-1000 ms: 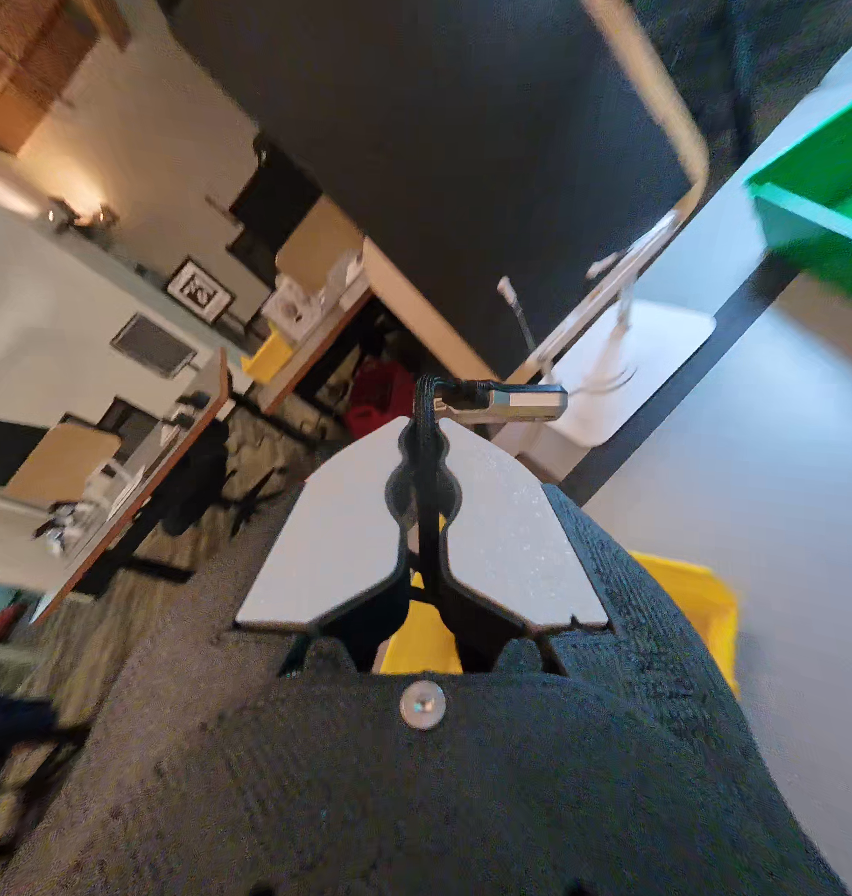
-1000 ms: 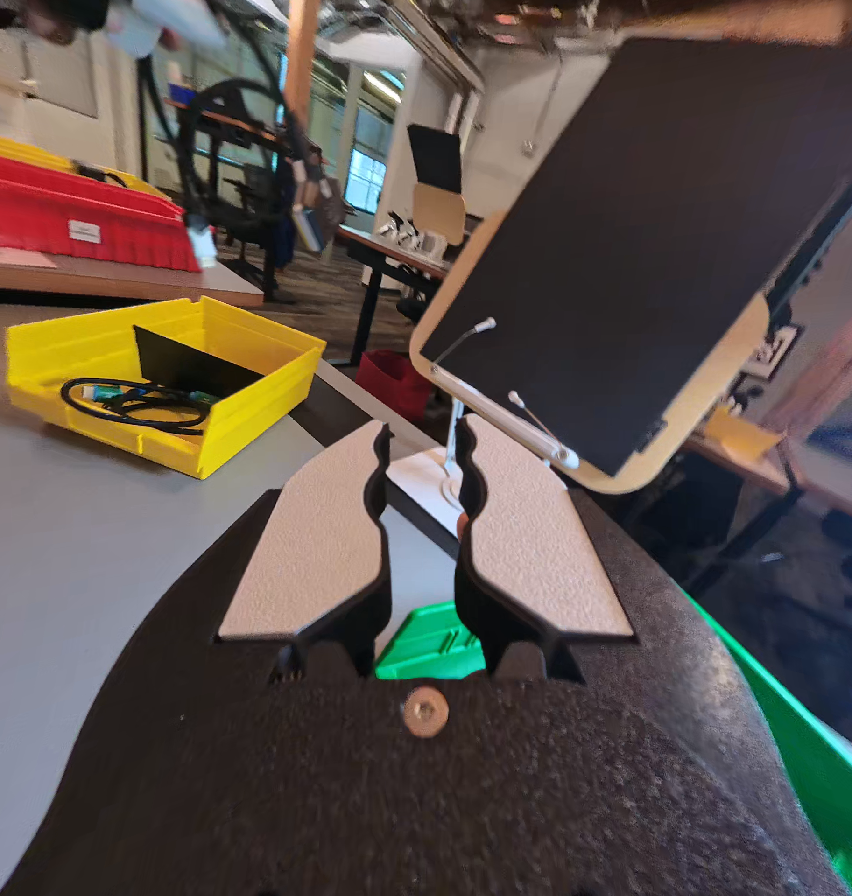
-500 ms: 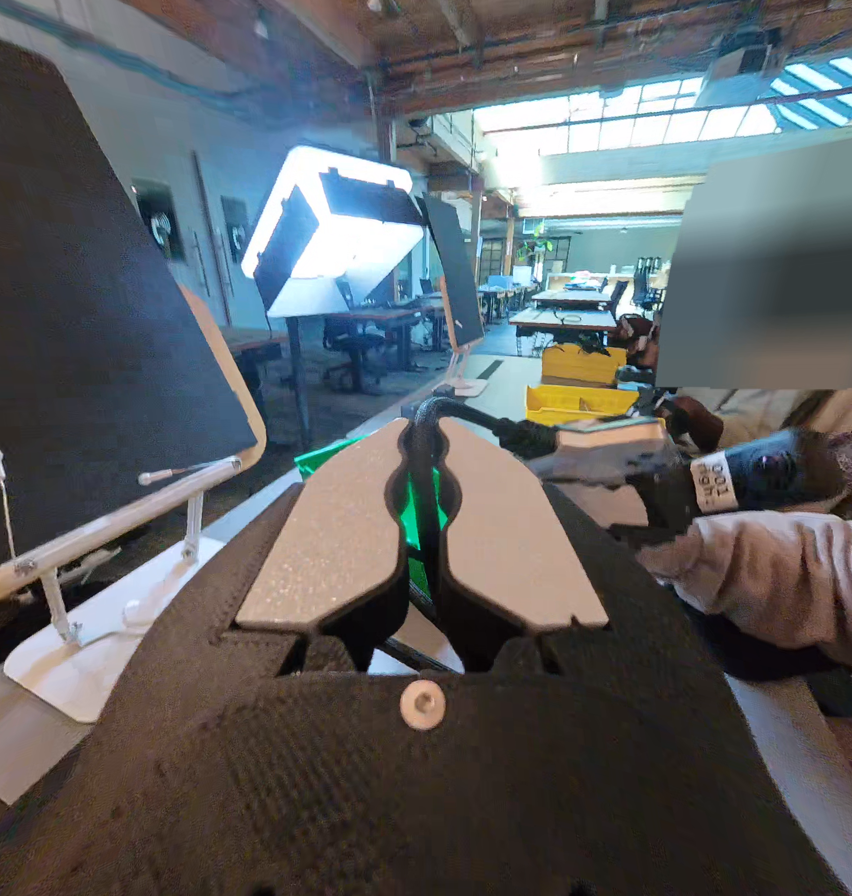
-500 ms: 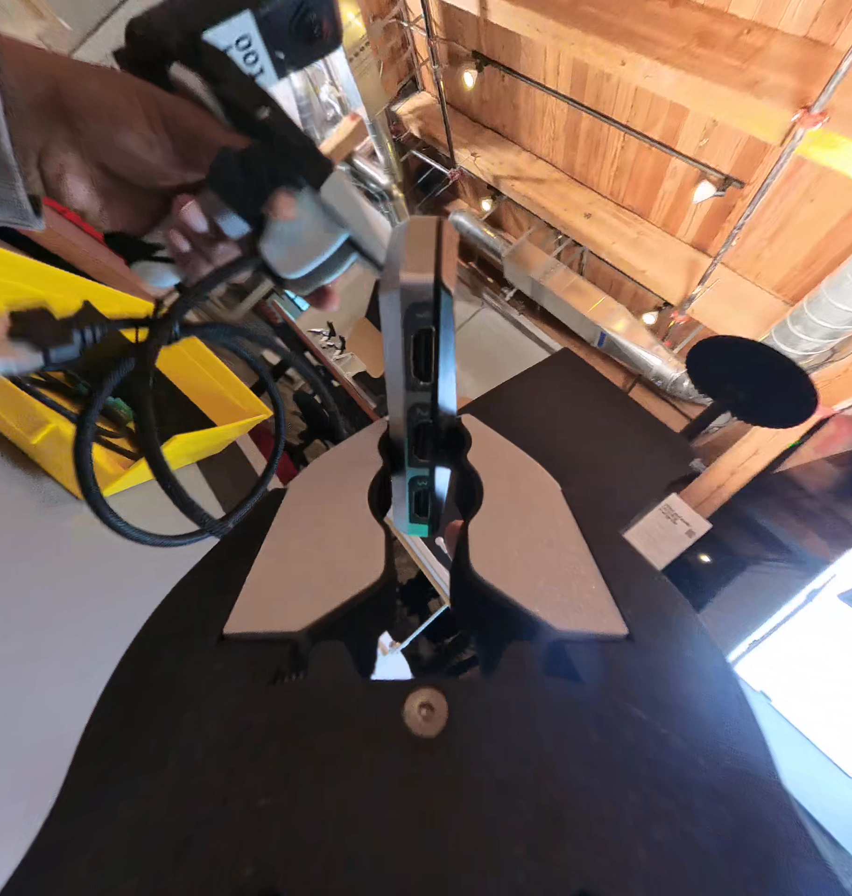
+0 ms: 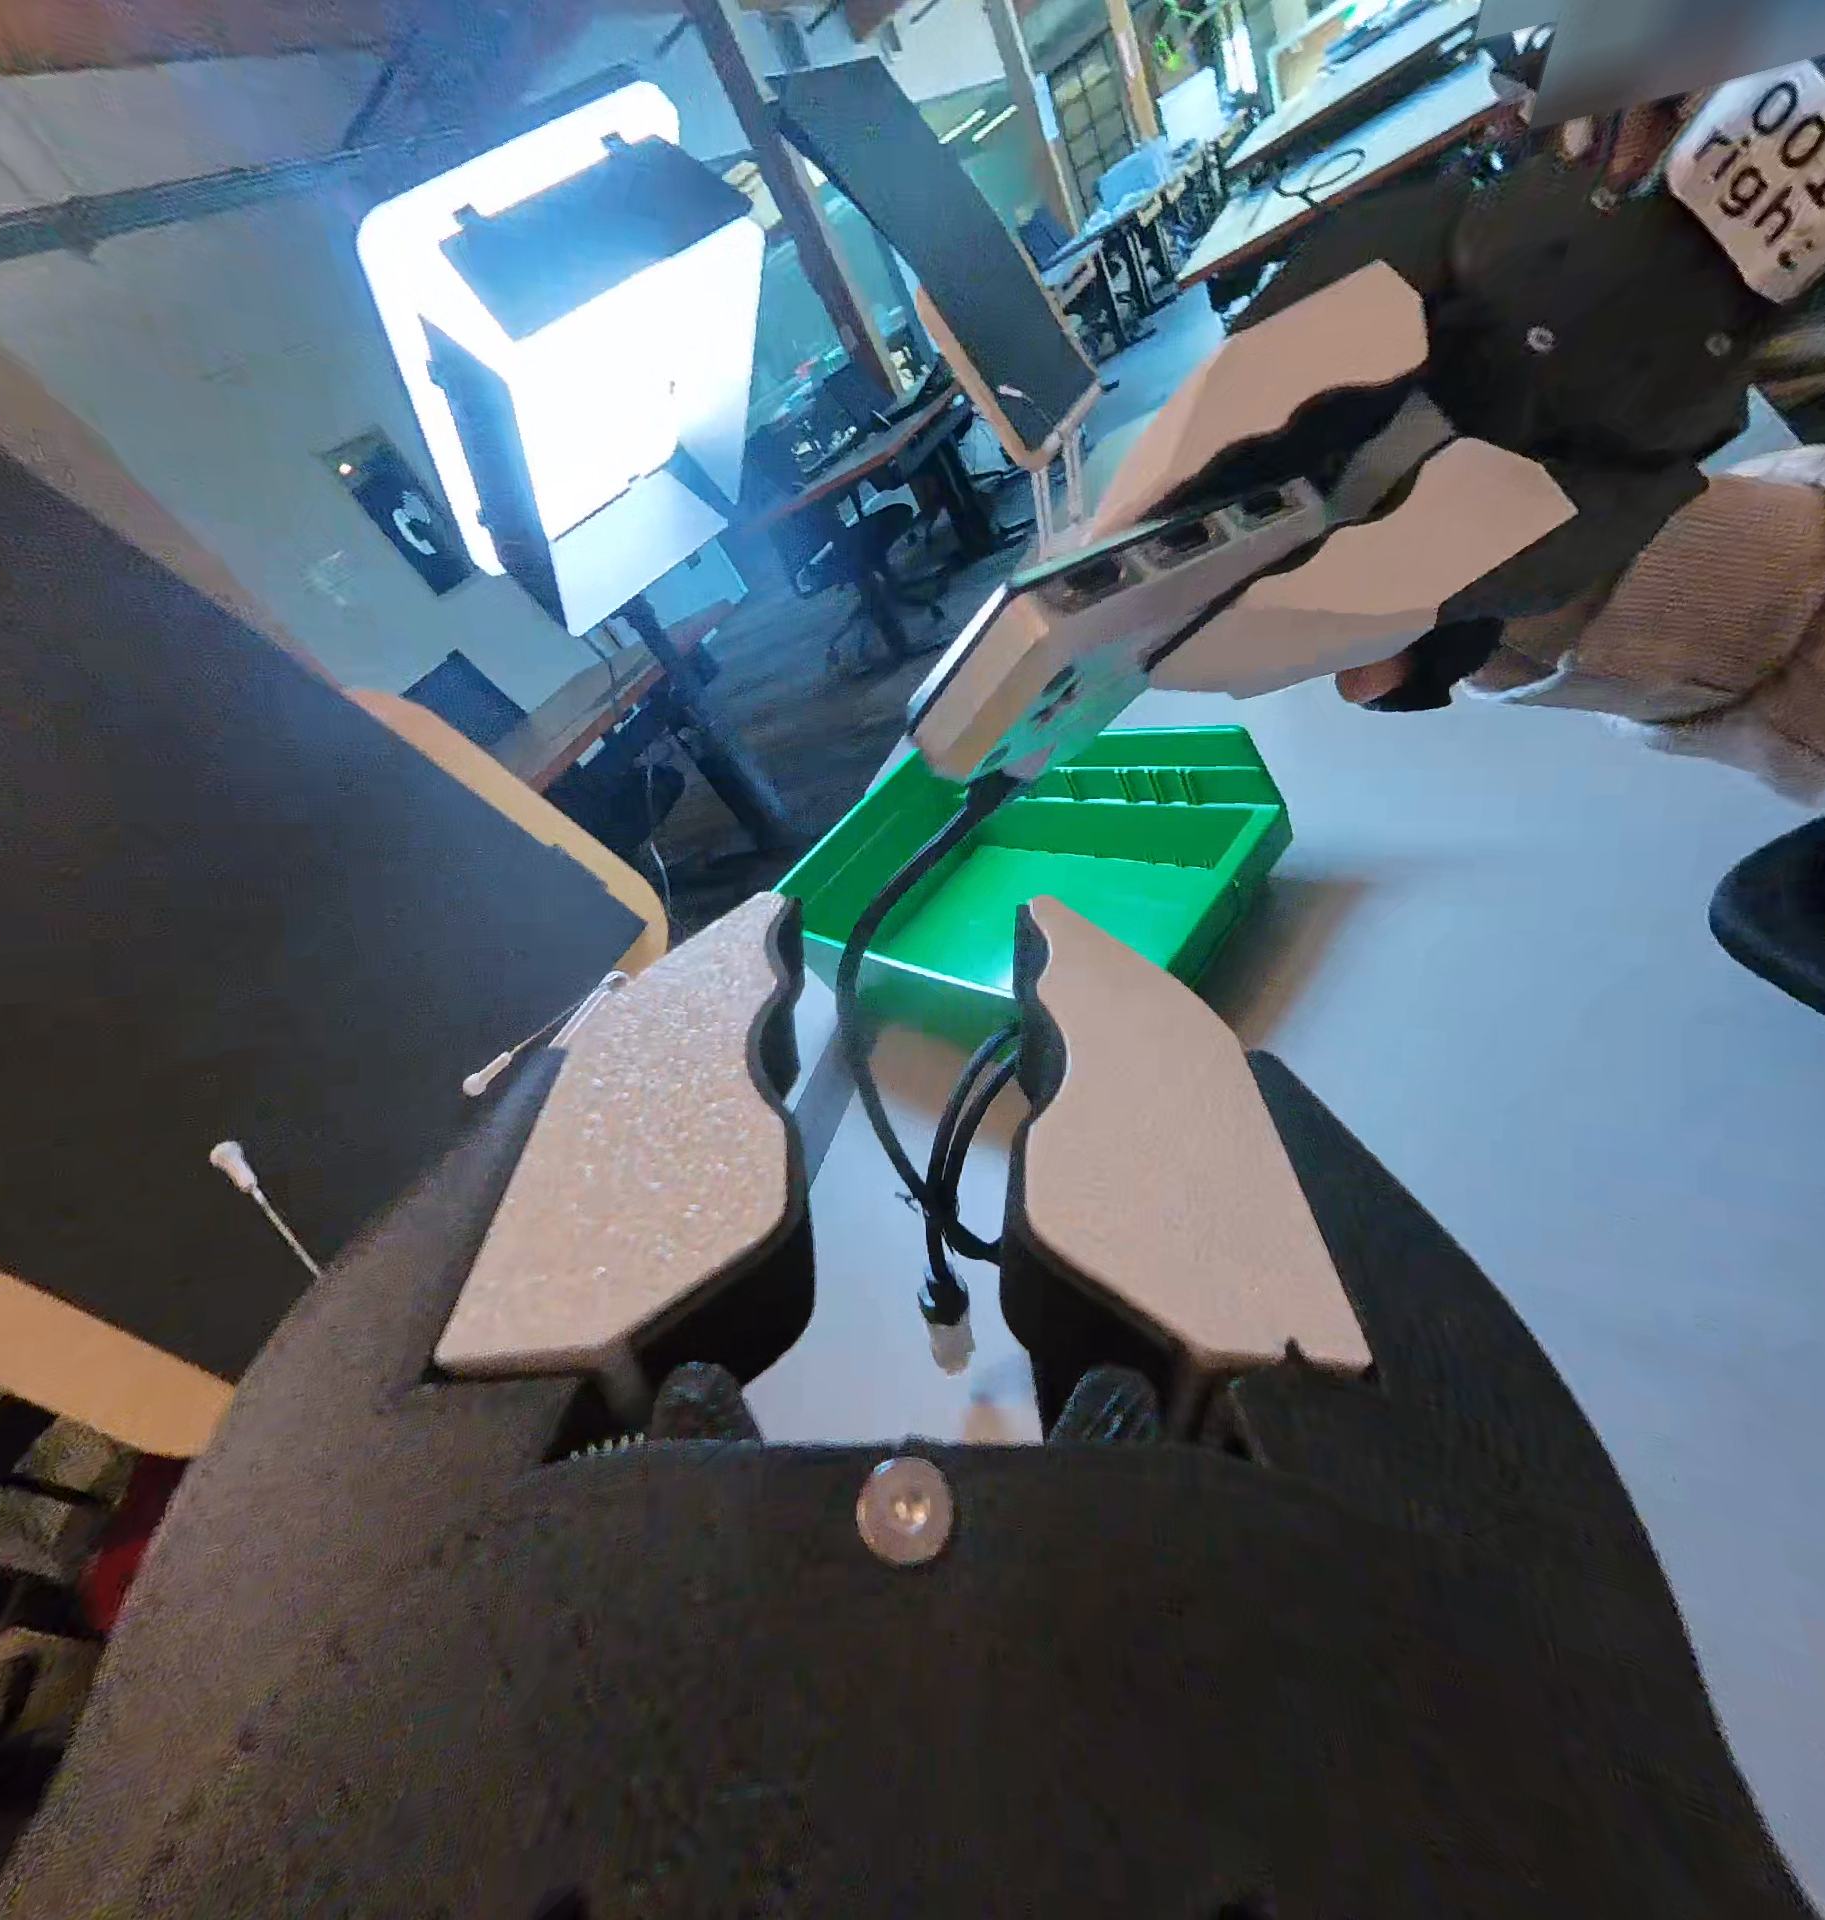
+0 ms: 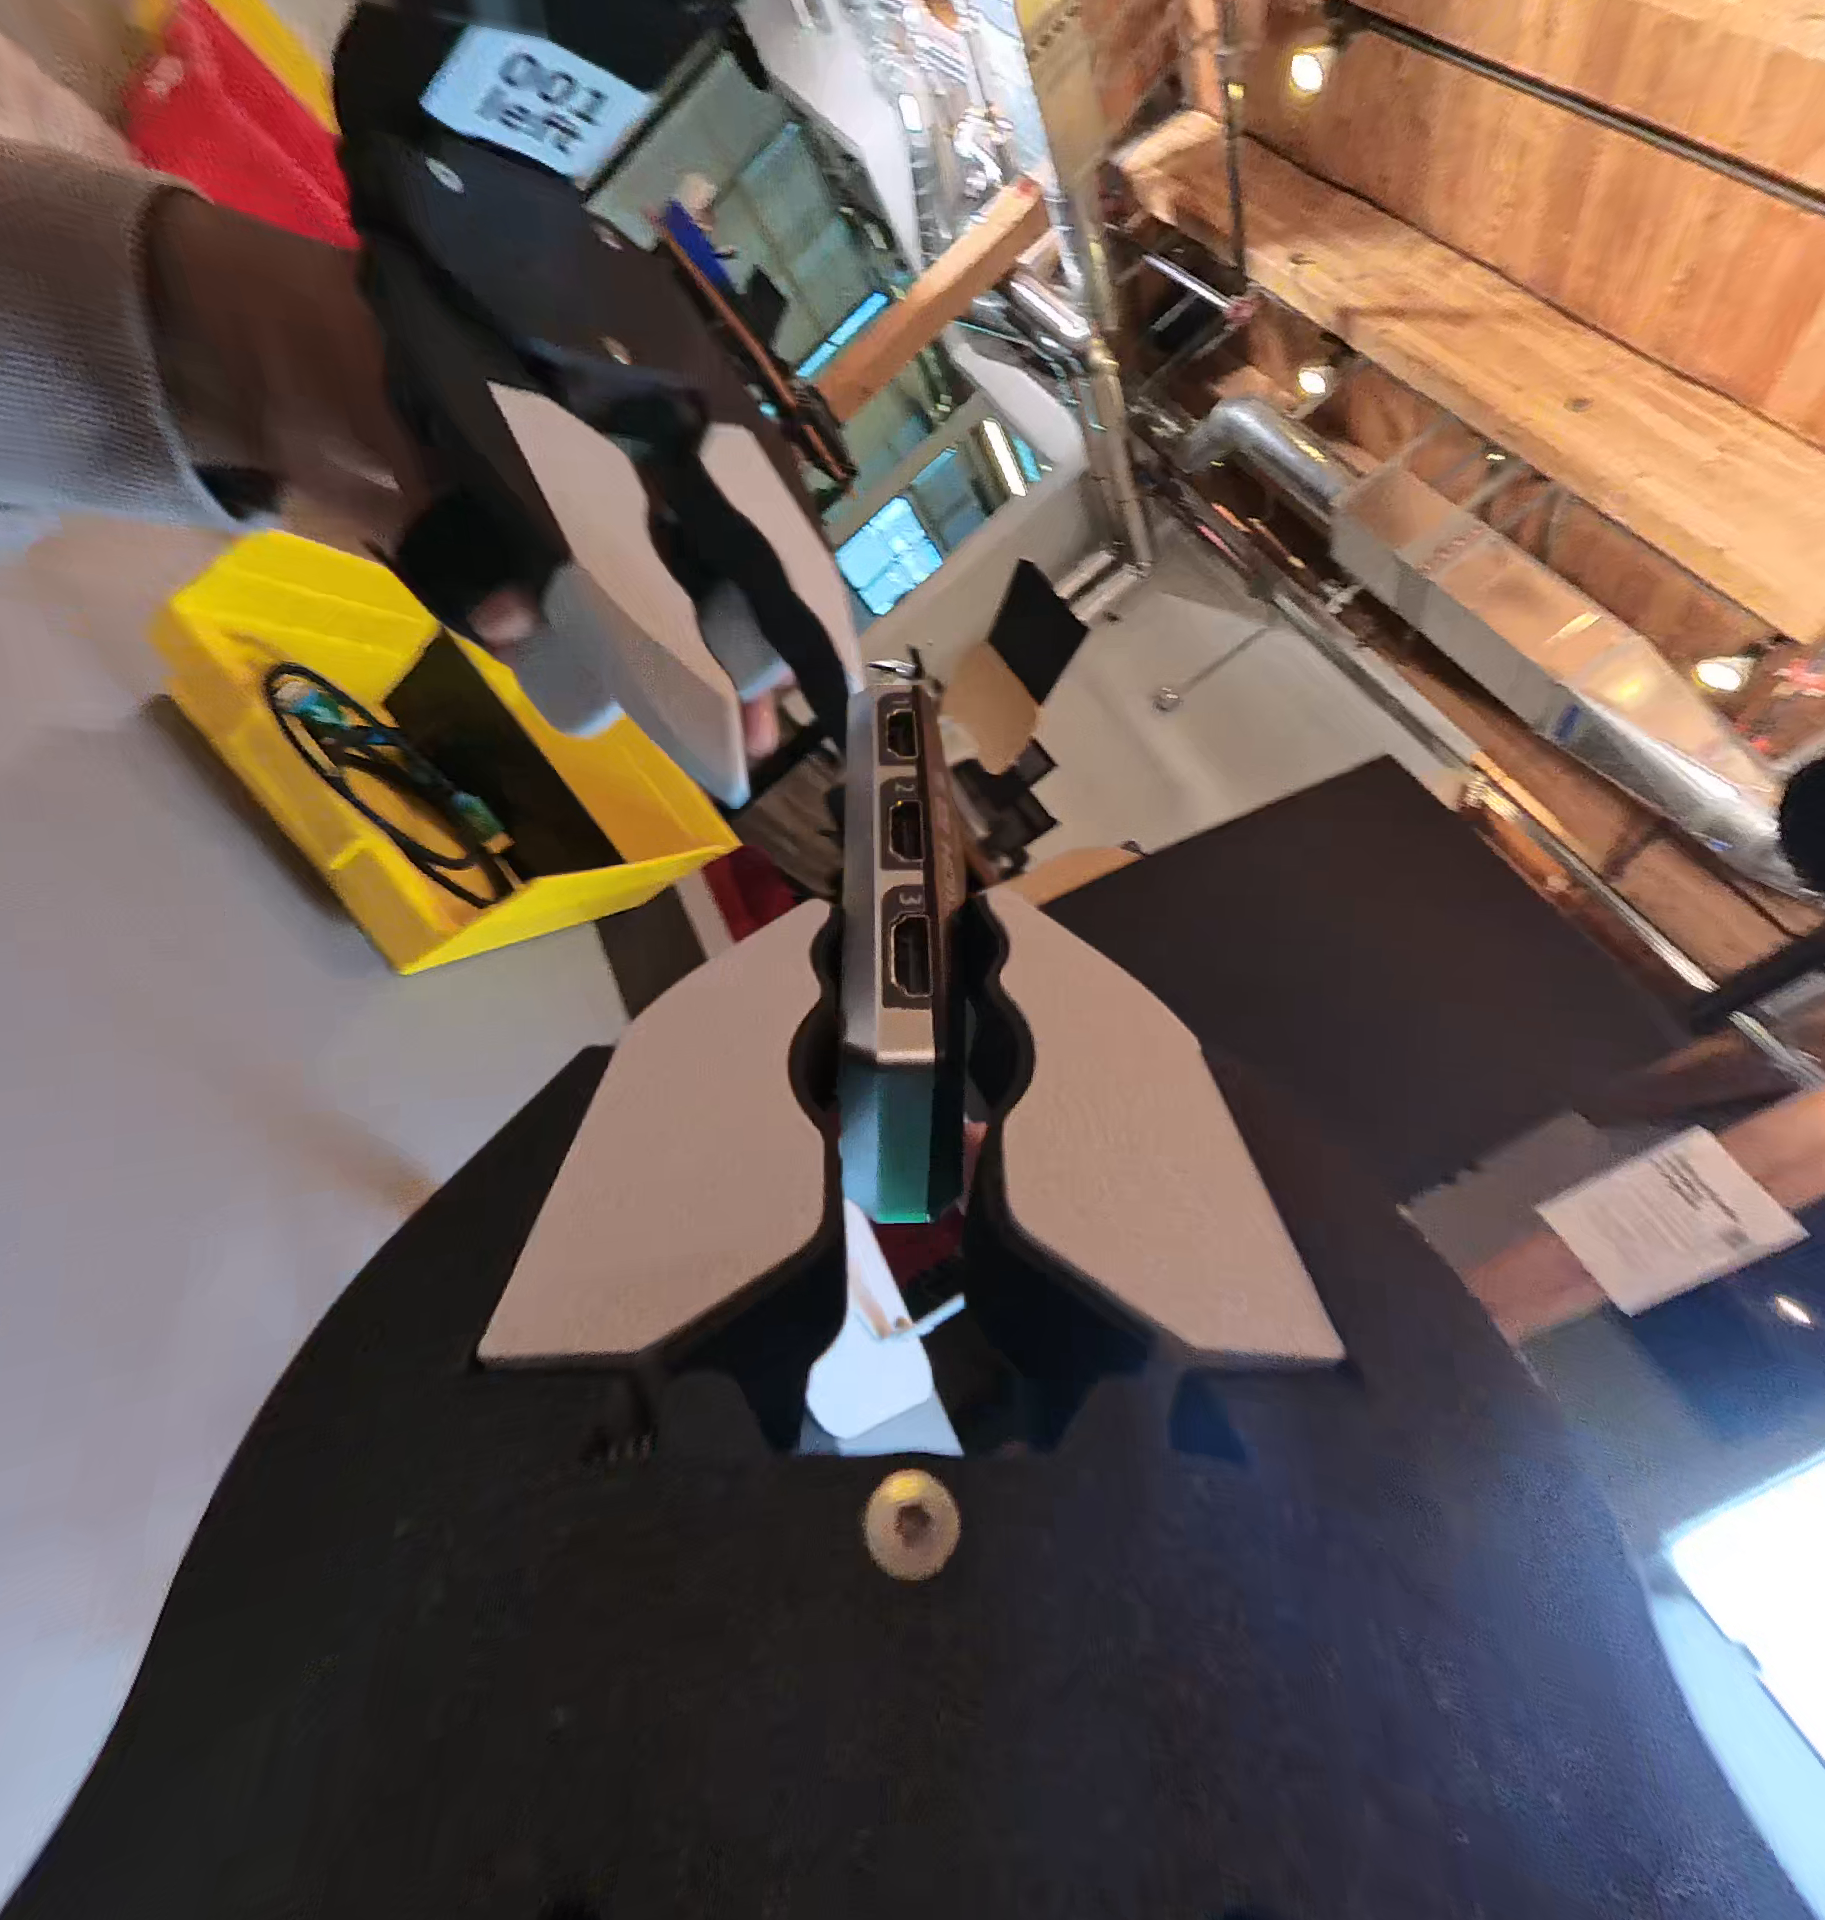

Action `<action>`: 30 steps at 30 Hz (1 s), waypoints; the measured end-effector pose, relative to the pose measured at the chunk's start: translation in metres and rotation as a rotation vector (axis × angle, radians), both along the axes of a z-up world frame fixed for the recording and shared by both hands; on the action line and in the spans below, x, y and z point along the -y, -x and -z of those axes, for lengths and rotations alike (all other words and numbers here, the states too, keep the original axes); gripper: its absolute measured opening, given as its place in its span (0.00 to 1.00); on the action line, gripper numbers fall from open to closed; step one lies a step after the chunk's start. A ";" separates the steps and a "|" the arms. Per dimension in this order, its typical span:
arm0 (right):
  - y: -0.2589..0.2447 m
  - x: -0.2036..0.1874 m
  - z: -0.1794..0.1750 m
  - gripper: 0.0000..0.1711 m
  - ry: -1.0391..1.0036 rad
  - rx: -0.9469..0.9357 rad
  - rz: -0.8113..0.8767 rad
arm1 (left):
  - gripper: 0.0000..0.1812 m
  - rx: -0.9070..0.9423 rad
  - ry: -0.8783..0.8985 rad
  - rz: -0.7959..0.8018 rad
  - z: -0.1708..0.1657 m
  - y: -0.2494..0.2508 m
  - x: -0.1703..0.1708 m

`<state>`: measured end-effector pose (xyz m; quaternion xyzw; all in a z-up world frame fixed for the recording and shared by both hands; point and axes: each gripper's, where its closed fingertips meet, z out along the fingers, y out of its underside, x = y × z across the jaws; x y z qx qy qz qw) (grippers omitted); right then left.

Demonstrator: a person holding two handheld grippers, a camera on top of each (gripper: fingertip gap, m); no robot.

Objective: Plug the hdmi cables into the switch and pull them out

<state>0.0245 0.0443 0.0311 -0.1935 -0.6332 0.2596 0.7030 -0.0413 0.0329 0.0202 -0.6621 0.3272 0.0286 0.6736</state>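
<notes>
The grey bench (image 5: pixel 1510 1039) carries a green tray (image 5: pixel 1043 894) near its far edge and, in the right wrist view, a yellow bin (image 6: pixel 534 852) with a coiled black cable (image 6: pixel 388 790) lying inside. A large black panel (image 5: pixel 212 831) on a white stand rises at the left of the left wrist view.

The left gripper (image 5: pixel 903 1039) hangs above the bench with its fingers spread wide and nothing between them.

The right gripper (image 6: pixel 903 987) is clamped on the switch (image 6: pixel 892 935), a slim grey box held edge-on with its row of three ports facing outward, all three empty. Seen from the left wrist view, the switch (image 5: pixel 1084 623) is held in the air above the green tray, and its thin black lead (image 5: pixel 887 1039) droops down to a small plug end (image 5: pixel 944 1320) near the bench between the left gripper's fingers.
</notes>
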 end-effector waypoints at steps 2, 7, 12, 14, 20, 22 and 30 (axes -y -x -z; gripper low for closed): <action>0.002 0.018 0.010 0.12 0.008 0.072 -0.091 | 0.24 -0.071 -0.016 0.031 0.007 -0.021 -0.004; 0.000 0.043 0.015 0.12 0.011 0.129 -0.182 | 0.22 -0.233 -0.072 0.099 0.023 -0.049 -0.006; -0.006 0.051 -0.002 0.18 0.132 0.072 -0.256 | 0.15 -0.199 -0.128 0.204 0.013 -0.059 0.009; -0.009 0.048 -0.011 0.20 0.214 0.034 -0.298 | 0.13 -0.130 -0.141 0.259 0.008 -0.062 0.014; -0.011 0.032 -0.007 0.23 0.405 0.059 -0.417 | 0.12 0.111 -0.166 0.430 -0.010 -0.061 0.032; -0.010 0.045 -0.004 0.23 0.411 0.085 -0.476 | 0.12 0.148 -0.142 0.463 -0.006 -0.063 0.029; -0.009 0.044 0.006 0.13 0.298 0.167 -0.374 | 0.16 0.121 -0.006 0.451 0.021 -0.061 0.012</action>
